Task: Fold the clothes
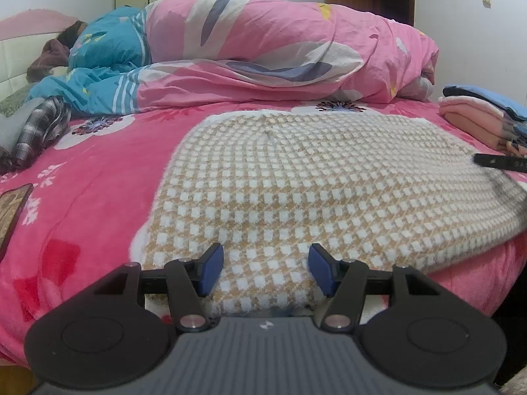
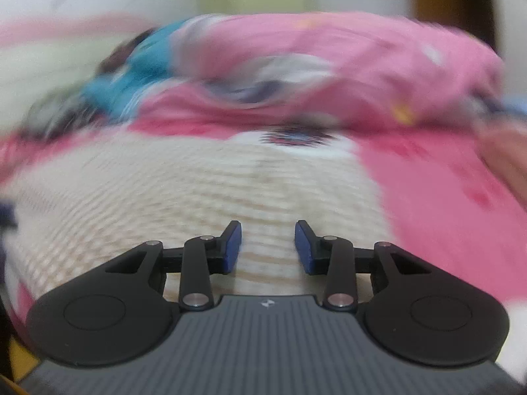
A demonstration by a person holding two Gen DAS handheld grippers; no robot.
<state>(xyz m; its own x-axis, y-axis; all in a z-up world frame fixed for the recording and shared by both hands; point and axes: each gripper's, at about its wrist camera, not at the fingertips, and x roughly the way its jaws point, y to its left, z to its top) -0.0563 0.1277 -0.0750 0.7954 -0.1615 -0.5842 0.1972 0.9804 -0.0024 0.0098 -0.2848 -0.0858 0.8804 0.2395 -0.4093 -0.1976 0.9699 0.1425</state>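
Note:
A beige-and-white checked knit garment (image 1: 296,181) lies spread flat on the pink bed sheet (image 1: 98,181). My left gripper (image 1: 266,268) hovers open over the garment's near edge, its blue pads (image 1: 210,270) apart with nothing pinched between them. A dark fingertip of my right gripper (image 1: 499,162) reaches in over the garment's right side. The right wrist view is smeared by motion. In it my right gripper (image 2: 268,247) stands open above the same garment (image 2: 164,191), with only cloth showing below the gap.
A heaped pink floral quilt (image 1: 280,49) with a blue part (image 1: 105,49) fills the back of the bed. Folded clothes (image 1: 477,115) are stacked at the right. A plaid garment (image 1: 36,131) and a dark flat object (image 1: 13,210) lie at the left.

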